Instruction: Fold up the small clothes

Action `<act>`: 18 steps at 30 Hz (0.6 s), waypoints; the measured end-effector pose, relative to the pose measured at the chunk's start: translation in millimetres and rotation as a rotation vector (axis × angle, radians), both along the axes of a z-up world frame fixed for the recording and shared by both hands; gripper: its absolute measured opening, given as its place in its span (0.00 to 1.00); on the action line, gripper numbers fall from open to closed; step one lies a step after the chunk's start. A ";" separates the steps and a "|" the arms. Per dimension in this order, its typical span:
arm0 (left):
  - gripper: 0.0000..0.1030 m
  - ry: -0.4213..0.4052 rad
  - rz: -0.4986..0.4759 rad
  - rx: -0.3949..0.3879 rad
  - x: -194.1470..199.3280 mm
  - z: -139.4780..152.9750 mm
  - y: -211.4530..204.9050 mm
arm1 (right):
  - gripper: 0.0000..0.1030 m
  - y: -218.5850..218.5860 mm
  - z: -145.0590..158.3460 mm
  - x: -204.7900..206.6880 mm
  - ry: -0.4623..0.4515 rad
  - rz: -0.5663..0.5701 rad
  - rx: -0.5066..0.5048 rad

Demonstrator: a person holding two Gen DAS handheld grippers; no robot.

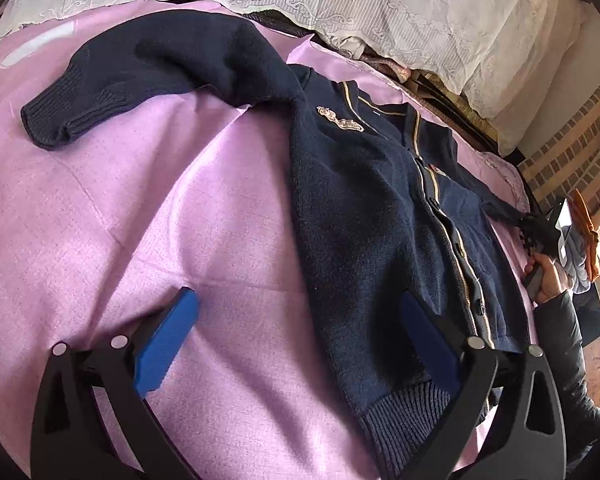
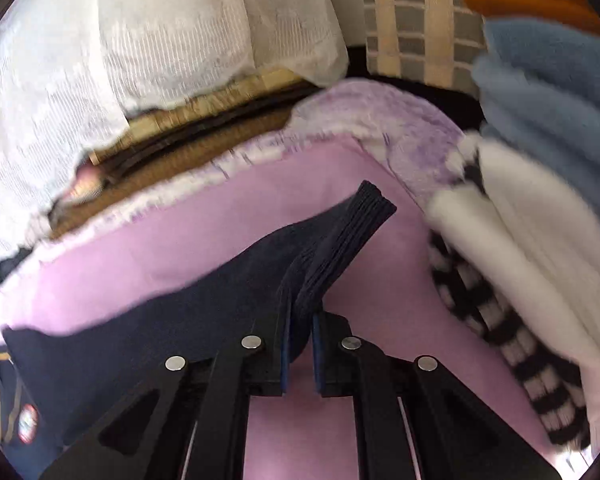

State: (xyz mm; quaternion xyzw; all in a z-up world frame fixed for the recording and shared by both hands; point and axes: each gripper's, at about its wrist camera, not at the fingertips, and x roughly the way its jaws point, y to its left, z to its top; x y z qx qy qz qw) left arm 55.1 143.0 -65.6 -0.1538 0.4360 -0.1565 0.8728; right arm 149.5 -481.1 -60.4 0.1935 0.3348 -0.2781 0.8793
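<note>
Clamped in my right hand-held gripper (image 2: 300,334), the cardigan's (image 1: 380,216) sleeve cuff (image 2: 352,224) lifts for folding inward; my left hand-held gripper (image 1: 300,332) hovers wide open, empty, over the hem.

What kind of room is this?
Probably a bedroom at home: a navy cardigan lies on a pink sheet beside a lace-covered pillow, with folded clothes stacked nearby.
</note>
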 end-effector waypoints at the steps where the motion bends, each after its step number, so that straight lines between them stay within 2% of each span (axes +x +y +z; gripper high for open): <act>1: 0.95 0.002 0.005 -0.007 0.1 0.9 1.1 | 0.12 -2.8 -4.7 0.1 0.039 0.003 0.029; 3: 0.95 0.007 0.025 -0.038 -0.4 4.3 9.1 | 0.18 -9.4 -5.4 -9.2 0.024 -0.009 0.077; 4: 0.95 0.008 0.039 -0.064 -1.1 7.2 15.7 | 0.28 -10.7 -2.9 -16.7 0.011 -0.034 0.081; 6: 0.95 0.006 0.082 -0.119 -1.8 16.1 34.2 | 0.39 -3.9 6.6 -36.6 -0.027 -0.082 0.037; 7: 0.95 0.003 0.117 -0.142 -1.4 21.1 46.1 | 0.39 3.6 12.4 -45.9 -0.056 -0.085 0.012; 9: 0.95 0.010 0.187 -0.179 5.8 28.3 74.1 | 0.42 19.1 23.8 -59.5 -0.148 -0.041 -0.009; 11: 0.95 0.020 0.245 -0.235 17.2 30.4 100.5 | 0.50 43.4 33.9 -71.8 -0.224 0.025 -0.015; 12: 0.95 0.039 0.269 -0.273 26.2 27.8 114.1 | 0.56 54.5 37.9 -75.3 -0.251 0.057 -0.020; 14: 0.94 0.071 0.306 -0.326 39.3 19.7 130.5 | 0.56 76.0 43.4 -82.4 -0.281 0.120 -0.052; 16: 0.92 0.075 0.329 -0.318 49.8 13.6 135.6 | 0.57 94.2 48.3 -81.4 -0.290 0.174 -0.086; 18: 0.84 0.062 0.353 -0.243 54.7 13.6 132.5 | 0.57 106.3 51.6 -73.1 -0.276 0.211 -0.119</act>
